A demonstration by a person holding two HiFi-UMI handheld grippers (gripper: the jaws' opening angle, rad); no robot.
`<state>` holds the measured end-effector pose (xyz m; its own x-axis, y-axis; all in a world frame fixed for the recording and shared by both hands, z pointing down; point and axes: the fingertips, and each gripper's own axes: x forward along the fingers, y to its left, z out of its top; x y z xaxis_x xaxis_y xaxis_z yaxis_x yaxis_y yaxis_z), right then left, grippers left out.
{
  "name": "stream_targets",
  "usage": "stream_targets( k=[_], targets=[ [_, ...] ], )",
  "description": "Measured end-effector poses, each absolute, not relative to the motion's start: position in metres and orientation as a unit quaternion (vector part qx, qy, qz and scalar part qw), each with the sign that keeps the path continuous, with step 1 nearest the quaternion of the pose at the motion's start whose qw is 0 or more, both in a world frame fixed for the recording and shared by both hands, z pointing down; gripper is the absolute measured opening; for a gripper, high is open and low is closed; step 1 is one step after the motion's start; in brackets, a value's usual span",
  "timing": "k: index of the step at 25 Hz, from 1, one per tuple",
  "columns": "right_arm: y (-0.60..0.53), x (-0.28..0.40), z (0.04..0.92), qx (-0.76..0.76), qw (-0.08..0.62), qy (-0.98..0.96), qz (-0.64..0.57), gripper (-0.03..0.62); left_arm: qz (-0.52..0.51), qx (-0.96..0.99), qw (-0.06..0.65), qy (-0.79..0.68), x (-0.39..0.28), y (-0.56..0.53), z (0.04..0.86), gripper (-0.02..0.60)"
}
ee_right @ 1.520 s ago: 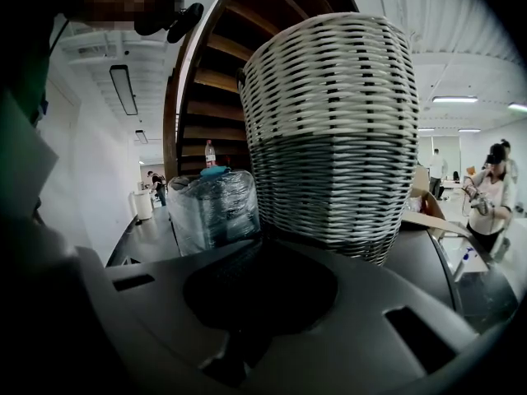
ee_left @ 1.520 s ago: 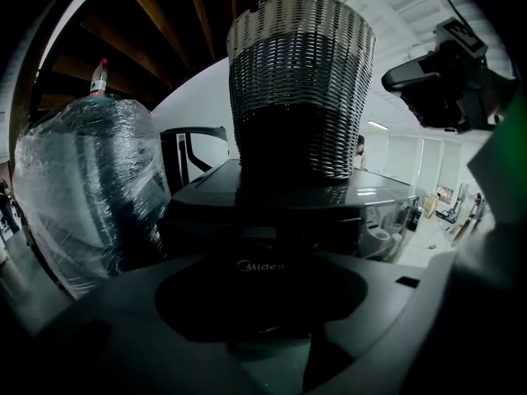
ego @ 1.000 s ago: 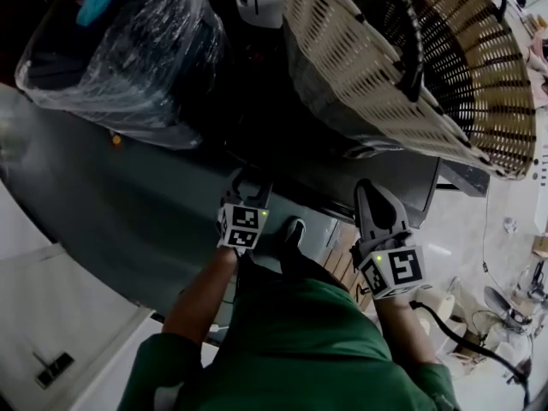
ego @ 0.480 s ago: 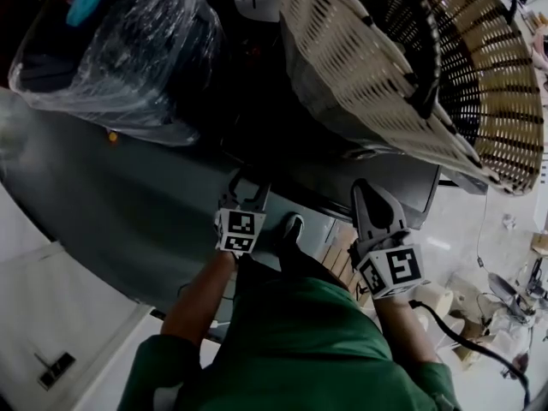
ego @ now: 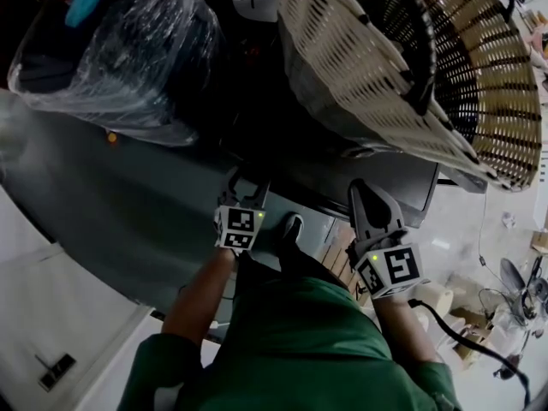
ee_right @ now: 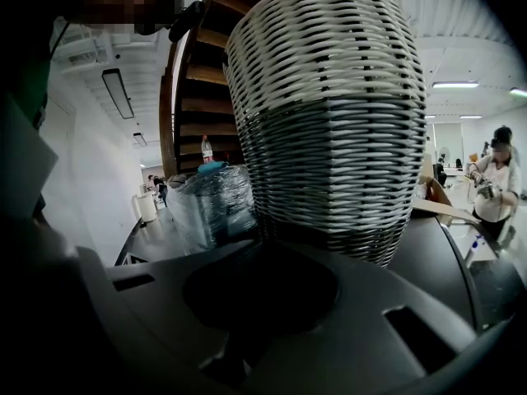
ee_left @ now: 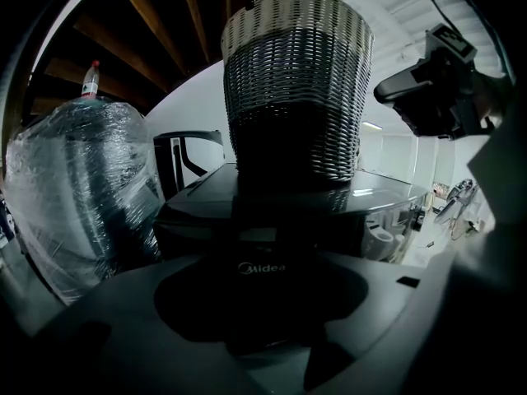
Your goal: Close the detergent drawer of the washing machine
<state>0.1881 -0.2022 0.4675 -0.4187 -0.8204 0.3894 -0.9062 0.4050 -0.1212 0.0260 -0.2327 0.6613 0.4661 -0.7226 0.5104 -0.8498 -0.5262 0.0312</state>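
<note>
The detergent drawer (ee_left: pixel 263 257) is taken to be the dark panel with the maker's logo. It sits at the top front of the washing machine (ee_left: pixel 379 194), straight ahead of the left claw (ego: pixel 246 192) and very close to it. The dim pictures do not show whether the panel is flush or standing out.

In the head view the left claw's two fingers look spread, with nothing between them. The right claw (ego: pixel 366 197) hangs further right, near the machine's front edge, its fingers pressed together on nothing.

A tall wicker basket (ego: pixel 411 67) stands on the machine, and a plastic-wrapped water bottle (ego: pixel 120 50) stands off to the left.

The step in hand seems to be the push itself. The next move probably calls for a straight, level shove on the panel until it seats.
</note>
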Motion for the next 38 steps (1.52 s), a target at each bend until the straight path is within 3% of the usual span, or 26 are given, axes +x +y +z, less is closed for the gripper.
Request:
stream_targets(
  k=[12,20,28,38],
  targets=[
    [-0.190,0.172,0.440,0.539,0.114,-0.824,0.133,0.032,0.223,0.833,0.186,-0.472,0.003,-0.211,0.633,0.247],
    [-0.180,0.150,0.402,0.545,0.070,-0.829,0.101,0.032,0.178,0.843,0.149,-0.486,-0.026,-0.202,0.539,0.230],
    [-0.175,0.130,0.348,0.549,0.038,-0.833,0.045,0.032,0.099,0.873,0.053,-0.474,-0.032,-0.192,0.407,0.227],
    [-0.154,0.104,0.294,0.539,0.035,-0.842,-0.005,0.032,0.018,0.888,0.020,-0.460,-0.035,-0.171,0.312,0.215]
  ],
)
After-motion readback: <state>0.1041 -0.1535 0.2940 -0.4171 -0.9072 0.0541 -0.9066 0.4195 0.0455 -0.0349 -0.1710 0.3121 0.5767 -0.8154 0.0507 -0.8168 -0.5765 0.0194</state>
